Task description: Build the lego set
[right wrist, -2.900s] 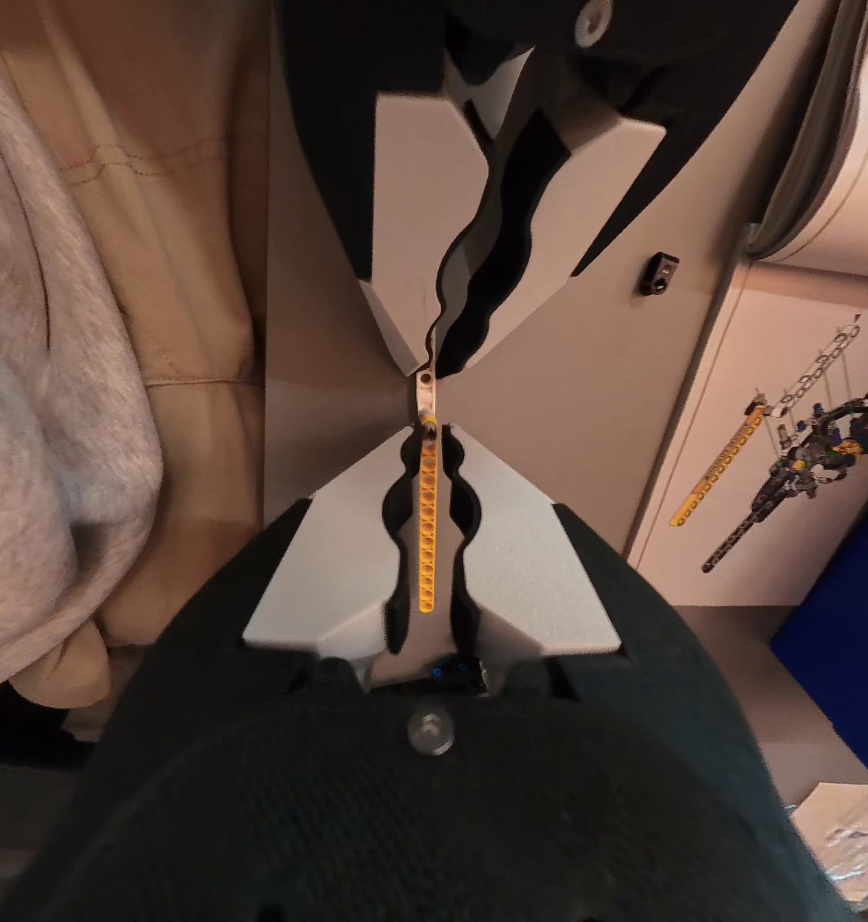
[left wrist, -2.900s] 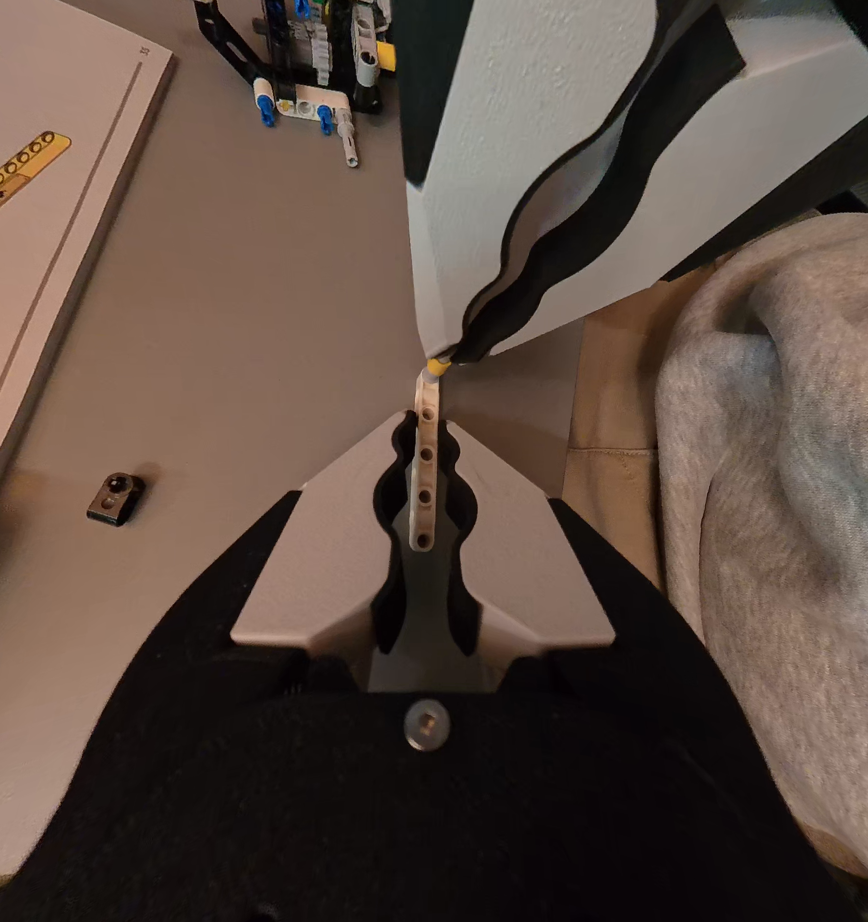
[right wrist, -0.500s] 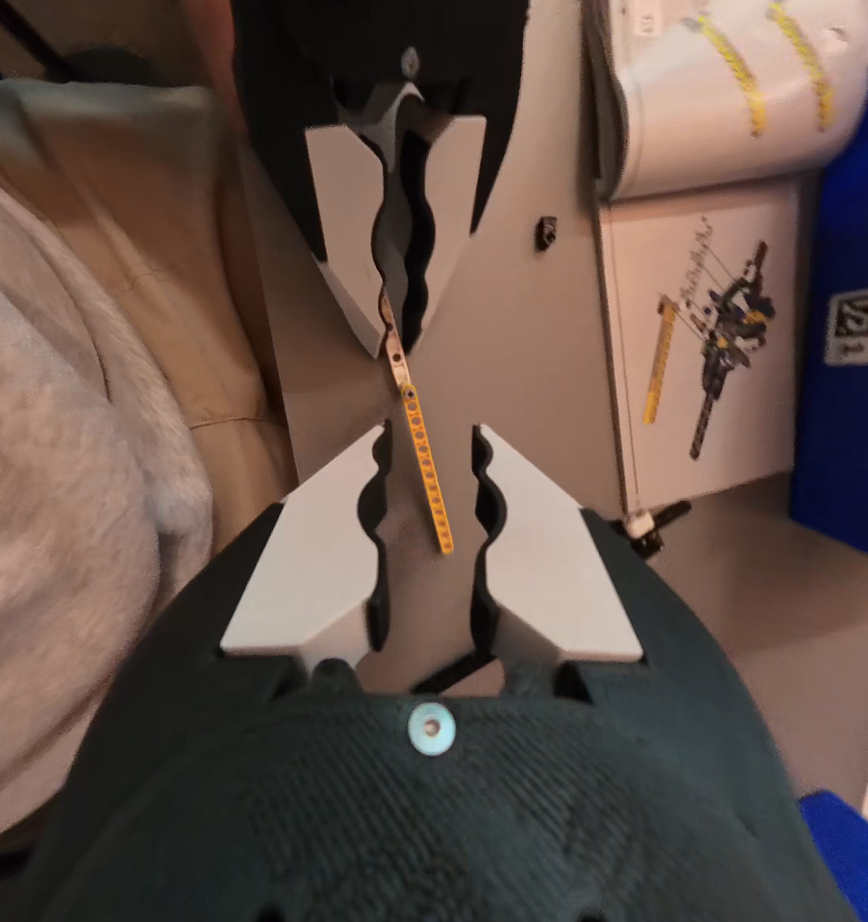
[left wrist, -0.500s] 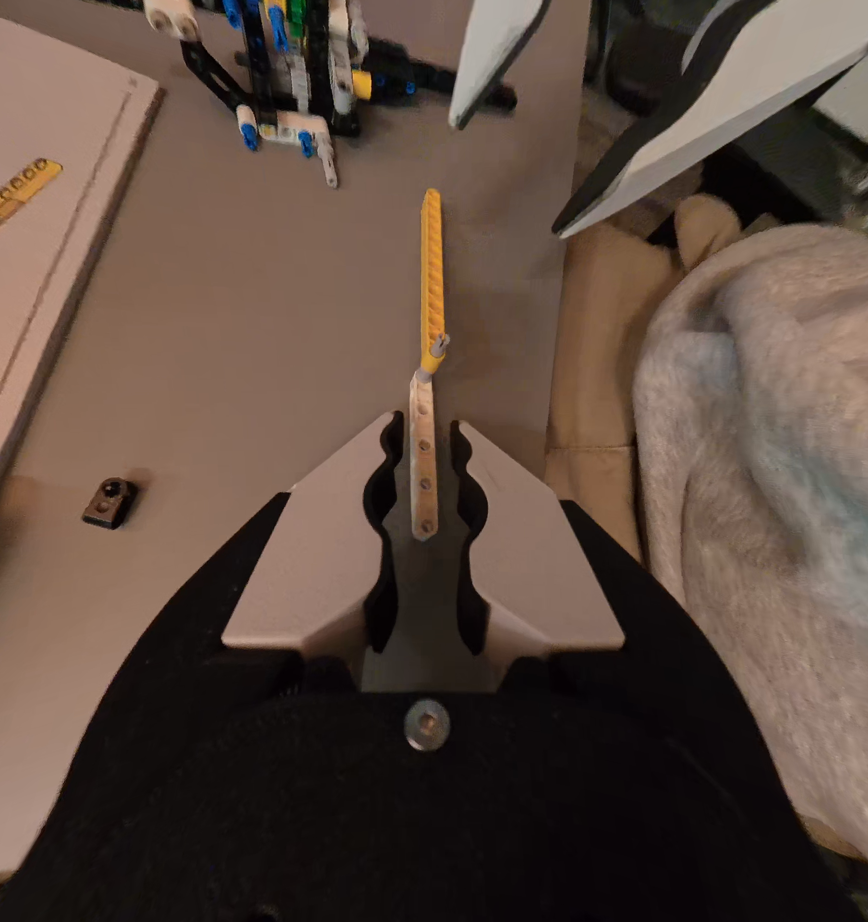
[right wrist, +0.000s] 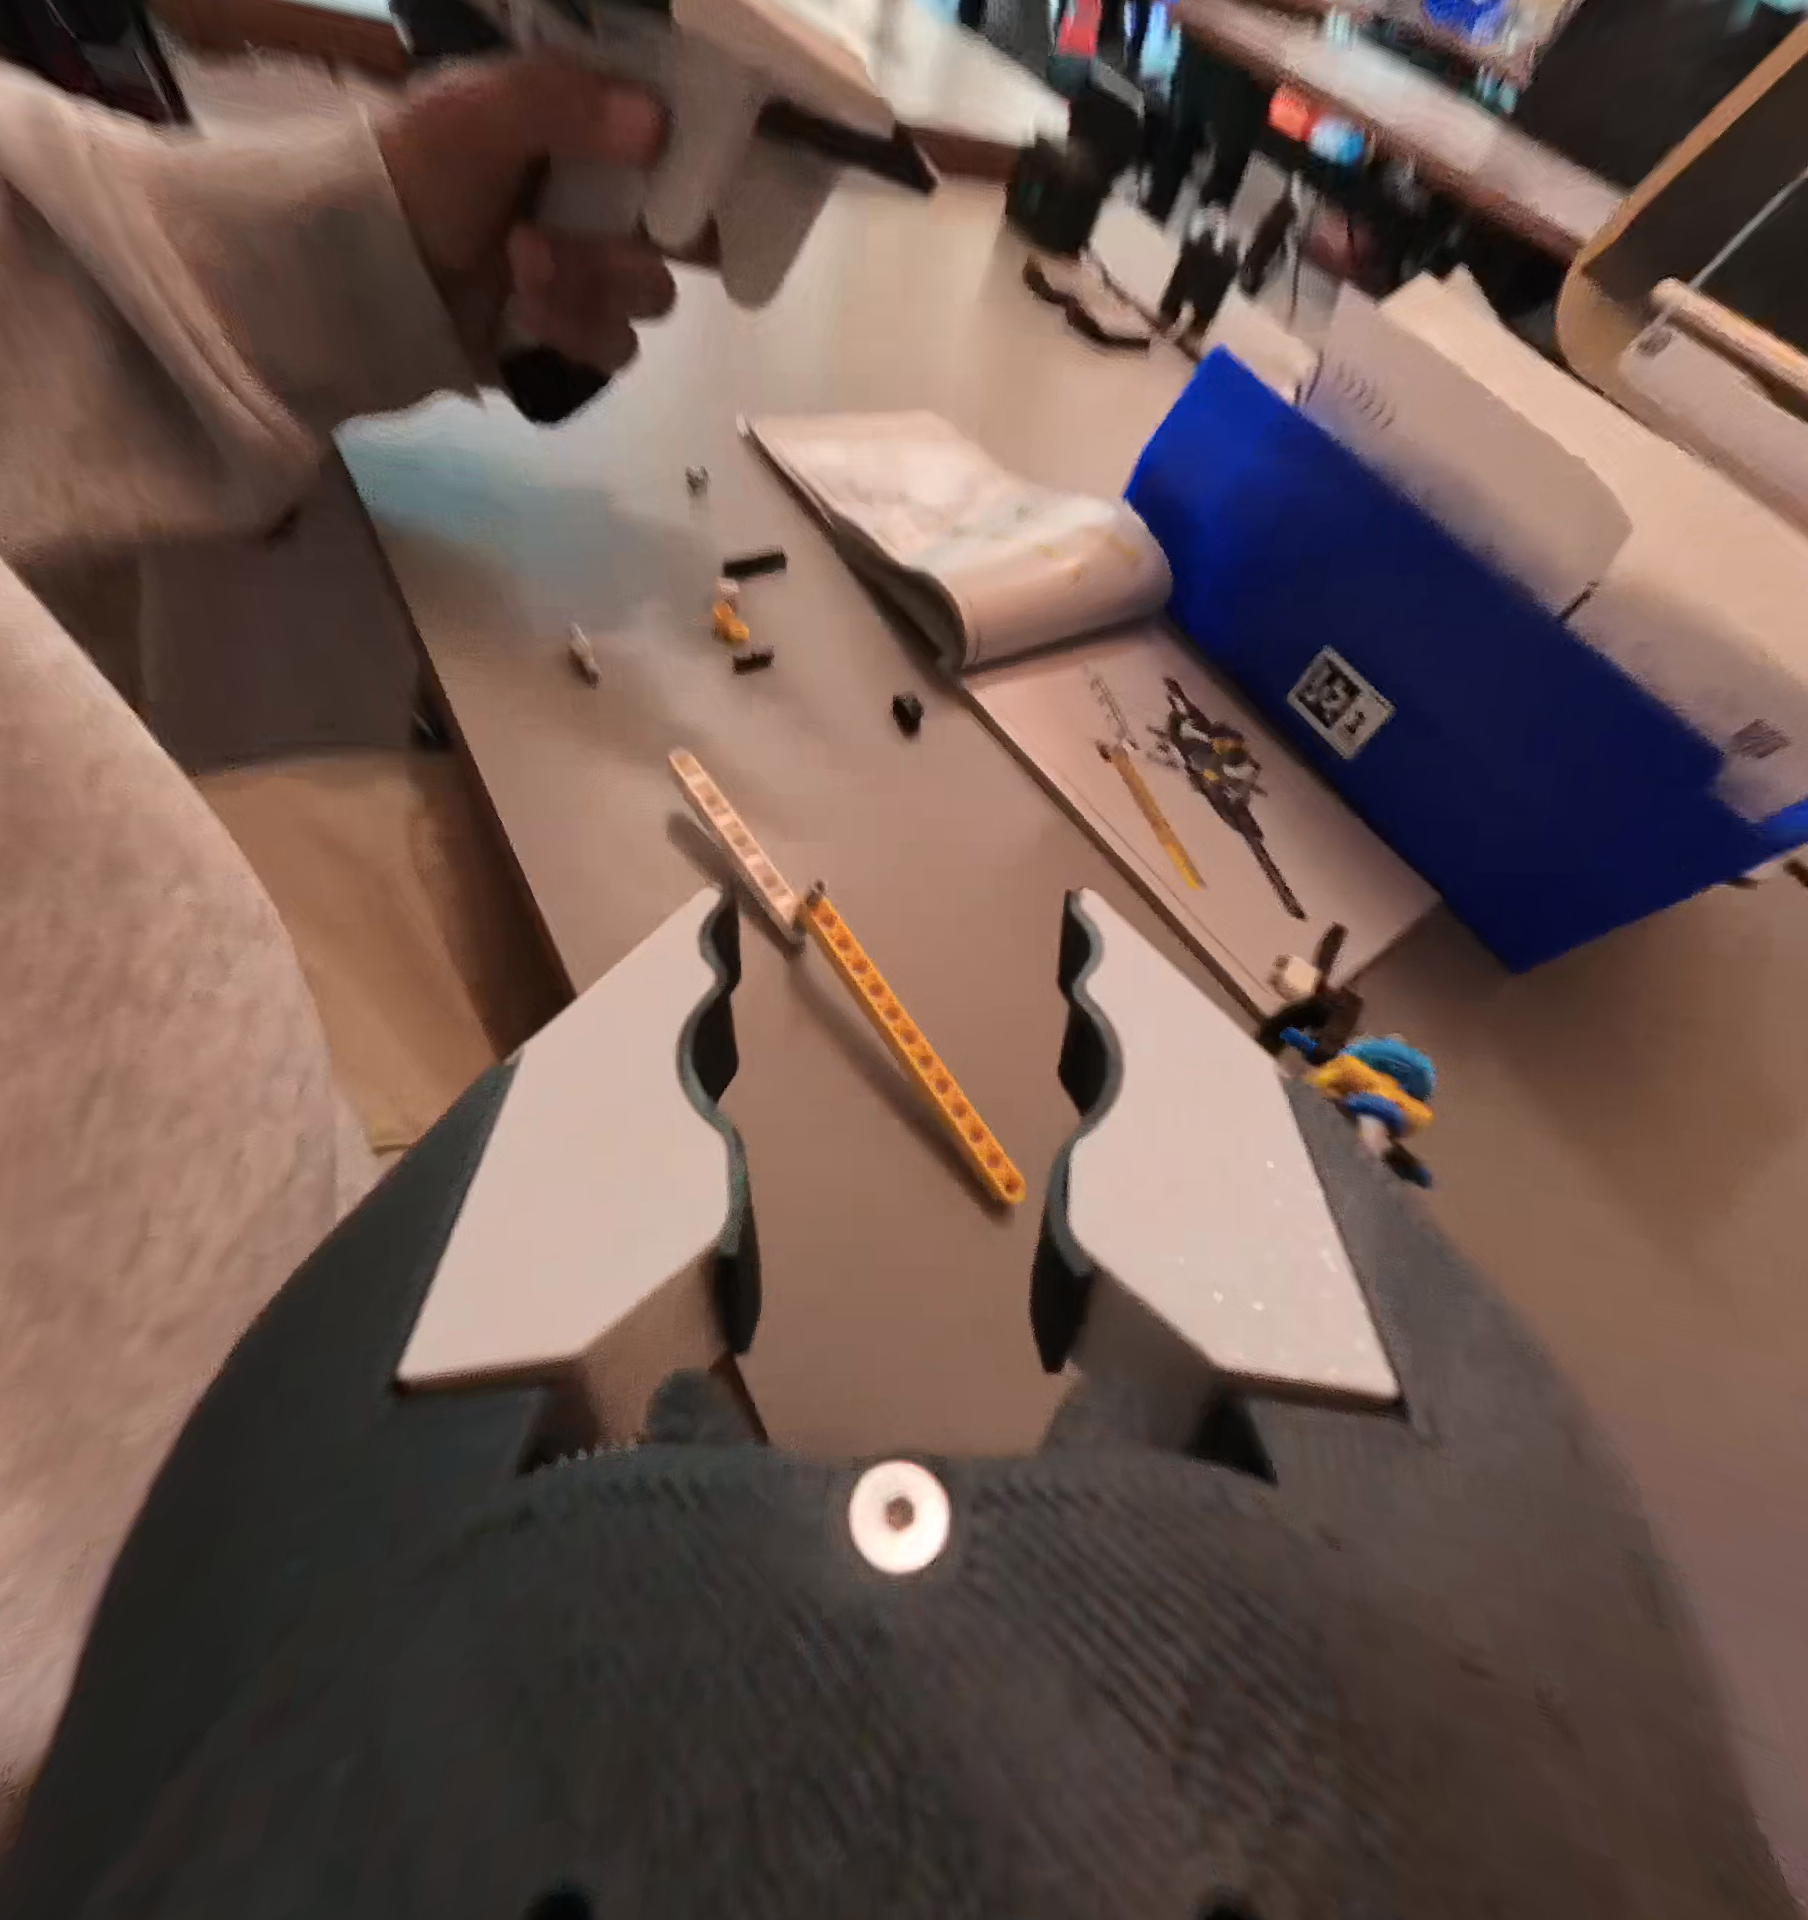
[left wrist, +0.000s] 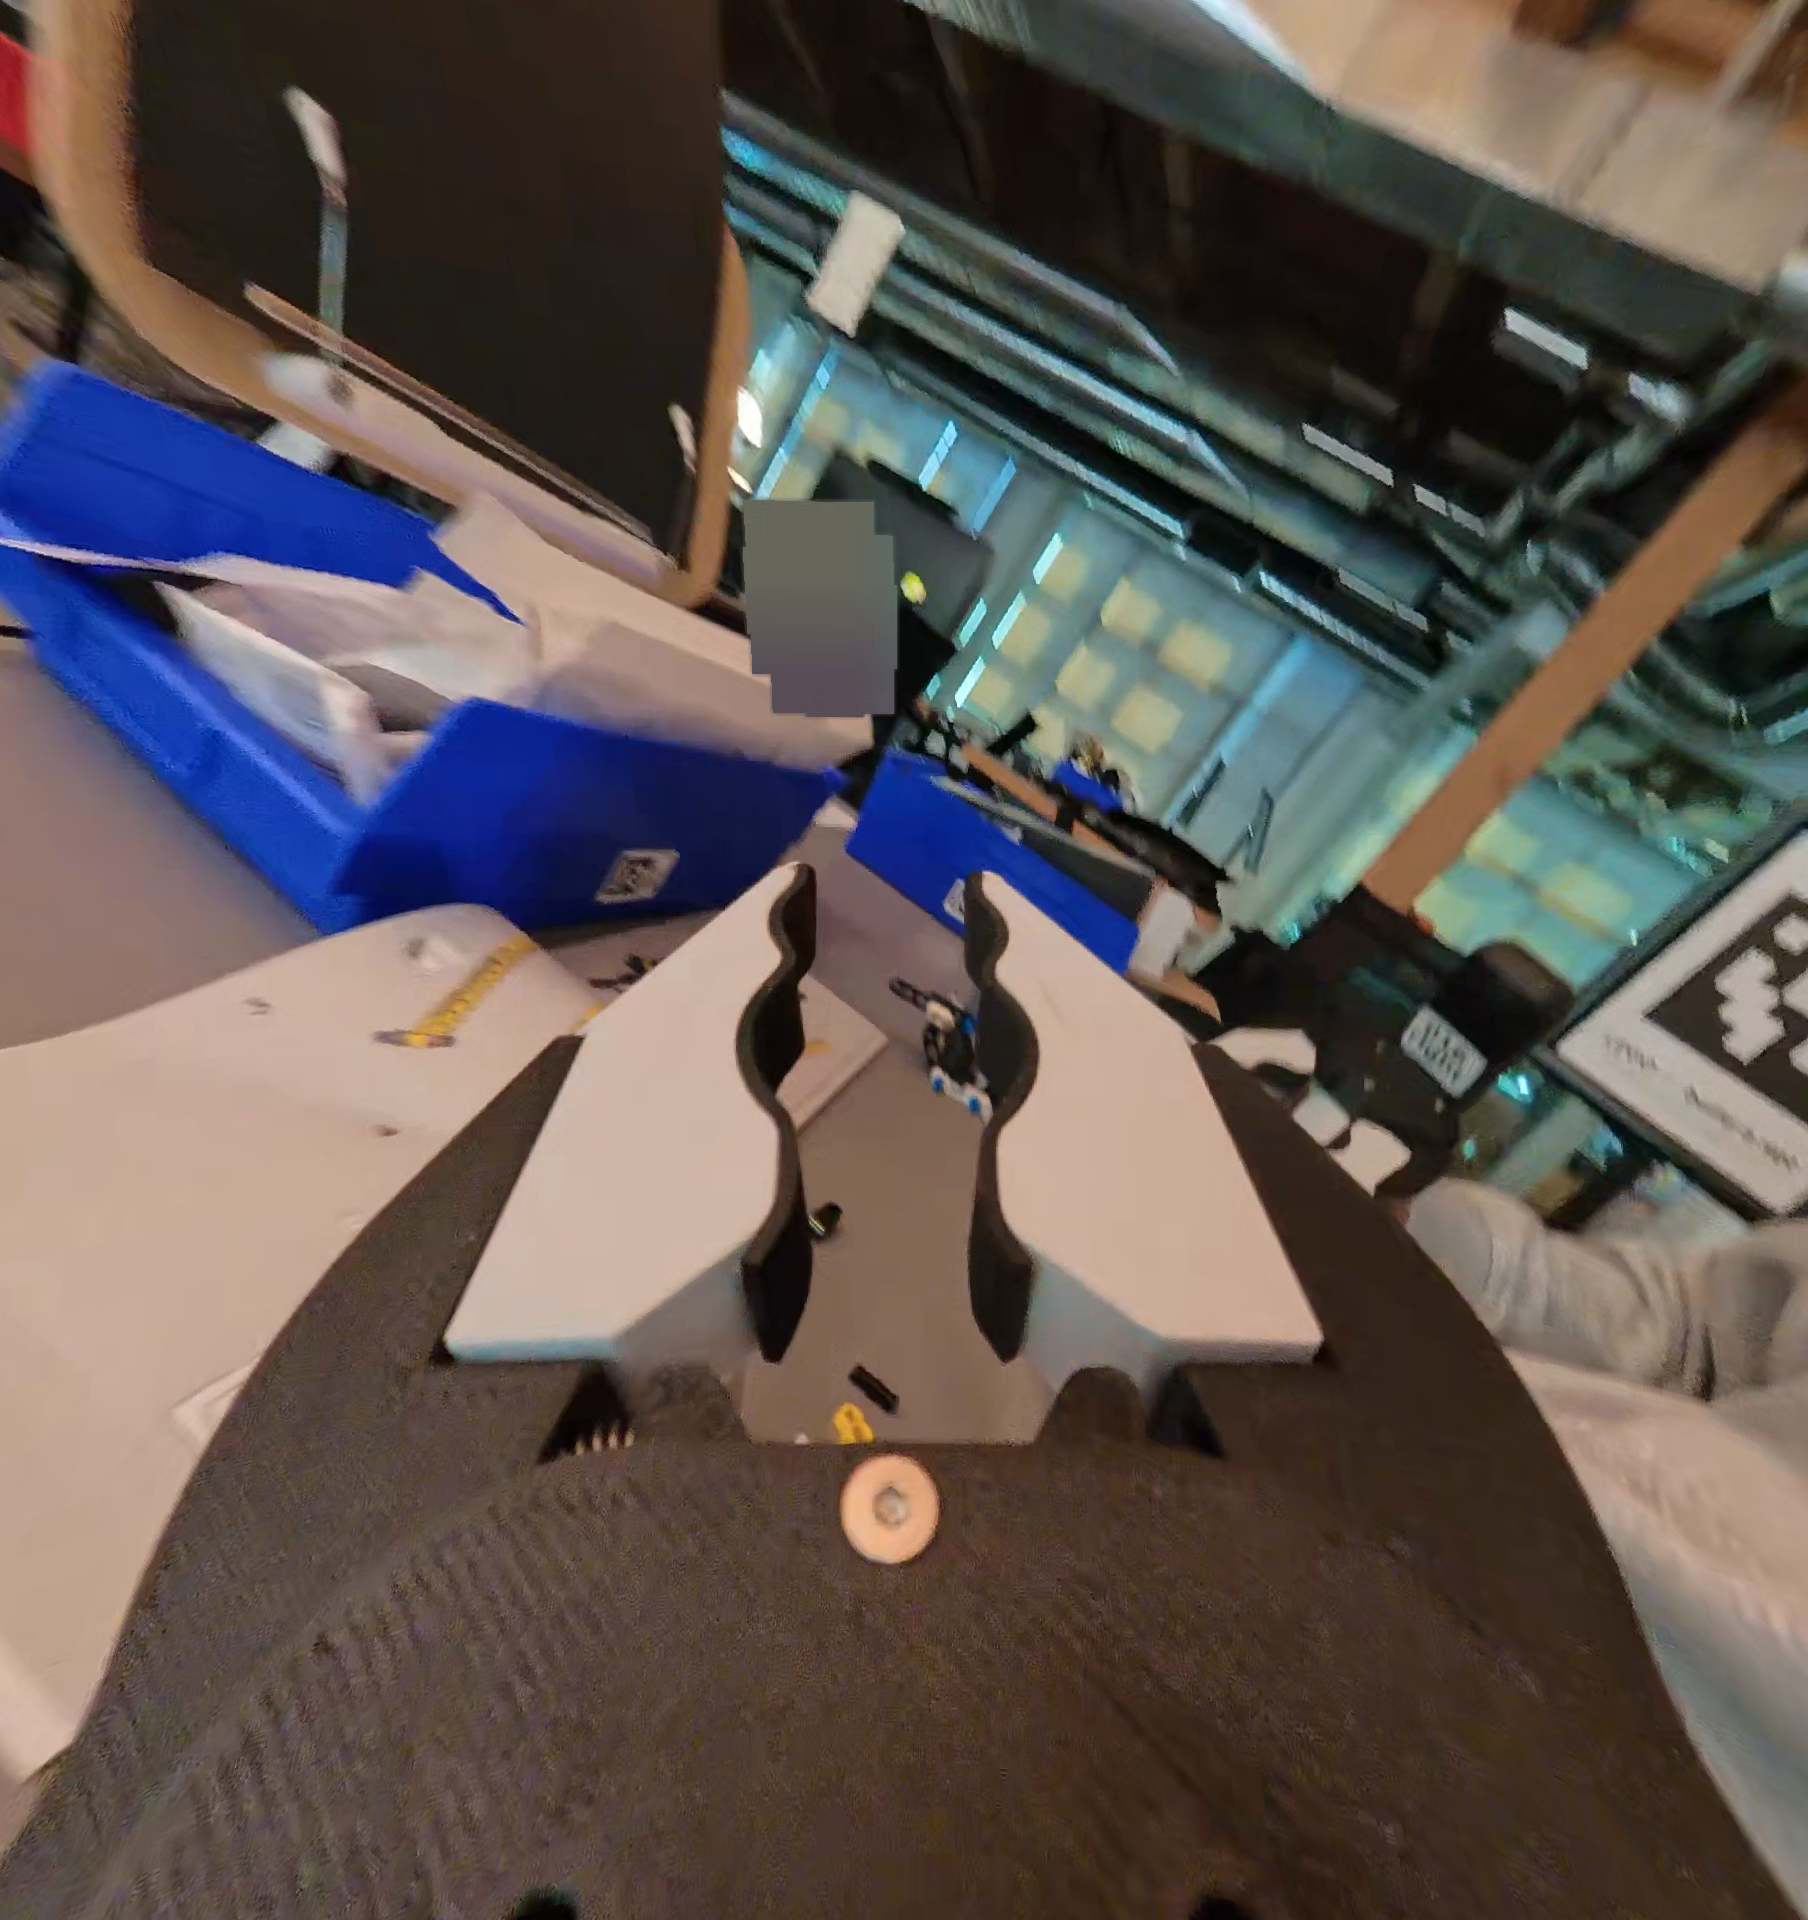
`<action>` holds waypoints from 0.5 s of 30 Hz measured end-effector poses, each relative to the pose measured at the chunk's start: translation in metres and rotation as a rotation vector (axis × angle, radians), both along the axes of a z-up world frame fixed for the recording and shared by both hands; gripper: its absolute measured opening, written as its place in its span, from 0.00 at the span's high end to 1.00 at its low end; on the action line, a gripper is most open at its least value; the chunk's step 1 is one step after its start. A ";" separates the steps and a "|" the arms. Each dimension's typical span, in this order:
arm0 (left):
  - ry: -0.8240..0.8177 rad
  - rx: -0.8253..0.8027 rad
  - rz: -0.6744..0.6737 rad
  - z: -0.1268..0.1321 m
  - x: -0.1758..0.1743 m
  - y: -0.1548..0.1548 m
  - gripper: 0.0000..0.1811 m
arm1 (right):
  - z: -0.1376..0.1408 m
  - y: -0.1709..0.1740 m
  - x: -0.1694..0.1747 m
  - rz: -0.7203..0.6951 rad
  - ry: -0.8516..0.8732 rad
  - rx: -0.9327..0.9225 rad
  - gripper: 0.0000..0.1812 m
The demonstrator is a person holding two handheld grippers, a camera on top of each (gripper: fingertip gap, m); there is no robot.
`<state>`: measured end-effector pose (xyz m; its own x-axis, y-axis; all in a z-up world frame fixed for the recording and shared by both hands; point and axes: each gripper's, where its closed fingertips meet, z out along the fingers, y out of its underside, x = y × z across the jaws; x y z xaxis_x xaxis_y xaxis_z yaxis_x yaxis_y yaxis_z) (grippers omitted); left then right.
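Note:
A white beam (right wrist: 734, 844) and a long yellow beam (right wrist: 910, 1049) are joined end to end and lie flat on the grey table (right wrist: 879, 312). My right gripper (right wrist: 898, 904) is open and empty, and hovers above the yellow beam without touching it. My left gripper (left wrist: 887, 883) is open and empty, lifted and tilted up toward the room. A part-built lego model (right wrist: 1369, 1083) stands to the right of the beams; it also shows between the left fingers (left wrist: 950, 1049). A hand (right wrist: 567, 208) holds the blurred left gripper at the upper left.
An open instruction booklet (right wrist: 983, 540) and a printed page (right wrist: 1191, 800) lie right of the beams. A blue bin (right wrist: 1399, 644) stands behind them. Small black, yellow and grey pieces (right wrist: 734, 621) are scattered farther along the table. A grey sleeve (right wrist: 100, 935) fills the left.
Both grippers have opened and let go of the joined beams, which now lie on the table. Both have pulled back and up; the left view has swung up toward the room.

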<state>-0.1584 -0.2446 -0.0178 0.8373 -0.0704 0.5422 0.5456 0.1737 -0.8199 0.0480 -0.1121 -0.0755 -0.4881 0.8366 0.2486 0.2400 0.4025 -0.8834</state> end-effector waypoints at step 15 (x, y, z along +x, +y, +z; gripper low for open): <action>-0.081 0.027 0.037 -0.010 -0.018 -0.004 0.85 | -0.019 0.010 -0.015 0.057 0.038 -0.216 0.74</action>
